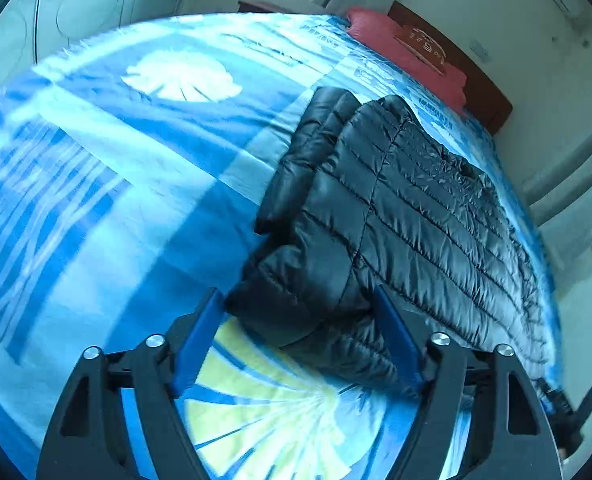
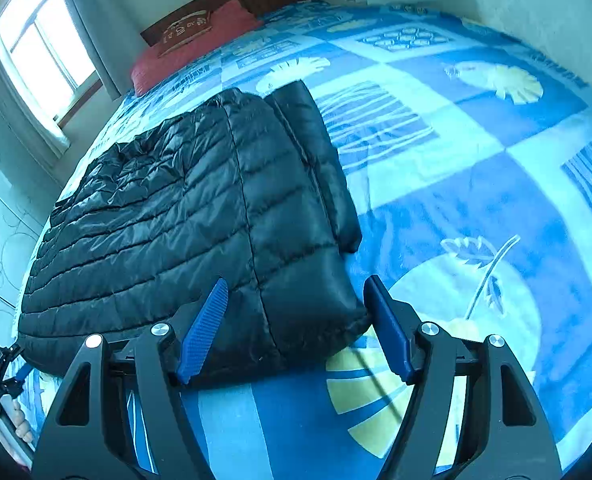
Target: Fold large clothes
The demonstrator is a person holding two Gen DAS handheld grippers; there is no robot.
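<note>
Setting: a bed (image 2: 476, 184) under a blue, white and yellow patterned cover, with a red pillow (image 2: 192, 46) at the headboard.
Jacket: a black quilted puffer jacket (image 2: 184, 216) lies flat on the cover, partly folded, one sleeve (image 2: 316, 152) laid along its long edge.
Left claw: the left gripper (image 1: 302, 340) is spread wide and released; a puffy corner of the jacket sits between the blue fingers (image 1: 200, 340), unpinched.
Right claw: the right gripper (image 2: 296, 328) is likewise released, its fingers either side of the near corner.
Handling: likely light, soft and springy; the glossy shell looks slippery.
Where to grip: probably a stitched hem or seam at each near corner, pinched deep through all layers so nothing slides out.
</note>
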